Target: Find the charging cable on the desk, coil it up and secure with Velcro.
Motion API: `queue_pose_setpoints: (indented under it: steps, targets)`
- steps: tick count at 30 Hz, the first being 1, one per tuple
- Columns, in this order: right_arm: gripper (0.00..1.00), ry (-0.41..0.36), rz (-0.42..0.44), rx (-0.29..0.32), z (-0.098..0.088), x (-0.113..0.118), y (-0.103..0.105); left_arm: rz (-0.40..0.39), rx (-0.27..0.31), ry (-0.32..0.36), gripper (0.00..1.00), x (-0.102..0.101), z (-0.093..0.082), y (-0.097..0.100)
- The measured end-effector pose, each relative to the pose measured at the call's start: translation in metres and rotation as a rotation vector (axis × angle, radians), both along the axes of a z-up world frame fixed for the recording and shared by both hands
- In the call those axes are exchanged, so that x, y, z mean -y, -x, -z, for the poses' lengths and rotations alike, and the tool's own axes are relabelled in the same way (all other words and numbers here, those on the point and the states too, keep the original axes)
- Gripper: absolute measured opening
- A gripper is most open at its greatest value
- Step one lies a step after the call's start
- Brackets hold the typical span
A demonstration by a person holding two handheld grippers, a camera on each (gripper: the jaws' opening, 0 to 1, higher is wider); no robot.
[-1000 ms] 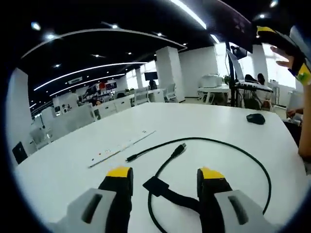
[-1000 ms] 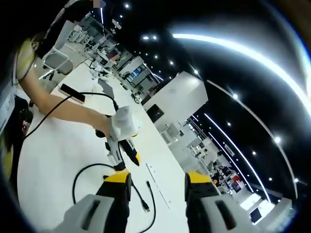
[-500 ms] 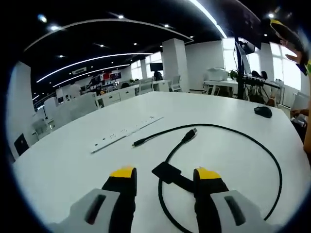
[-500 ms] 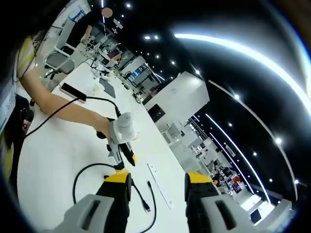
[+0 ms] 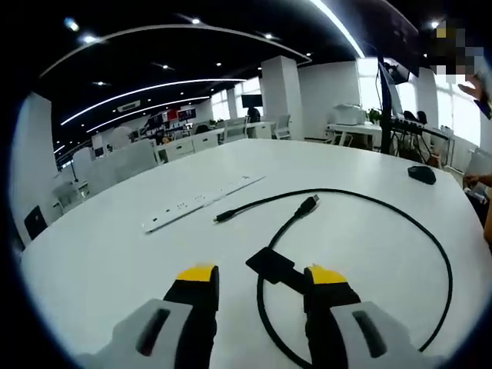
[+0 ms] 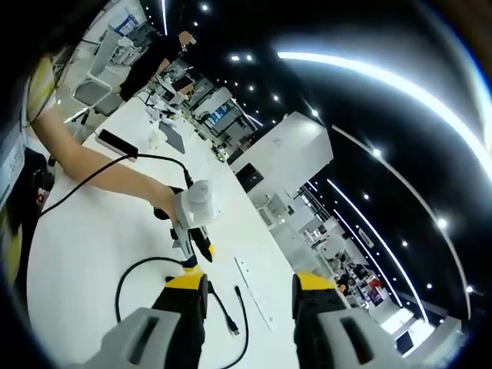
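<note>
A black charging cable (image 5: 430,238) lies in a wide loop on the white desk (image 5: 100,261). Its USB plug (image 5: 307,205) and its thinner end (image 5: 223,217) point toward the desk's middle. A black Velcro tab (image 5: 270,265) sits on the cable just beyond my left gripper (image 5: 261,275), which is open and low over the desk; the strap runs behind its right jaw. My right gripper (image 6: 250,283) is open and high above the desk. In the right gripper view a person's arm holds the left gripper (image 6: 198,250) over the cable (image 6: 127,275).
A white power strip (image 5: 204,201) lies left of the cable. A black mouse (image 5: 421,174) rests at the far right. A second black cord runs to a black block (image 6: 115,142) by the person's arm (image 6: 100,173). Desks and chairs stand behind.
The left gripper has dropped lower and come closer to the Velcro tab and the cable ends. The right gripper's view has hardly shifted.
</note>
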State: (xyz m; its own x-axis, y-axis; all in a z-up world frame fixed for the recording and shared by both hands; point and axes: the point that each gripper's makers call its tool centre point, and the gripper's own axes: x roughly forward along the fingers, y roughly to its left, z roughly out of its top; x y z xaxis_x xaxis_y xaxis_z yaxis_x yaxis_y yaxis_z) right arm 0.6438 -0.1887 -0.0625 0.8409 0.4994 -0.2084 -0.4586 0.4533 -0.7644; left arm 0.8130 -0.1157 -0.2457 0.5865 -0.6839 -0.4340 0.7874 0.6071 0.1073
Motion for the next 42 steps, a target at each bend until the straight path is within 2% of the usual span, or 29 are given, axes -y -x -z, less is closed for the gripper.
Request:
queue_pose_setpoints:
  steps: [4, 16, 22, 42]
  targets:
    - [0.45, -0.003, 0.002, 0.0, -0.001, 0.001, 0.0, -0.009, -0.006, -0.019, 0.44, -0.003, 0.005, -0.002]
    - [0.45, -0.001, 0.002, 0.005, -0.001, 0.001, 0.001, -0.005, -0.022, -0.016, 0.4, -0.001, 0.009, 0.0]
    - [0.45, 0.002, 0.0, 0.005, -0.001, 0.0, 0.001, -0.002, -0.03, -0.049, 0.38, -0.003, 0.017, -0.001]
    - [0.45, 0.018, -0.01, 0.002, 0.001, -0.004, 0.001, -0.007, -0.041, -0.064, 0.36, -0.006, 0.022, -0.004]
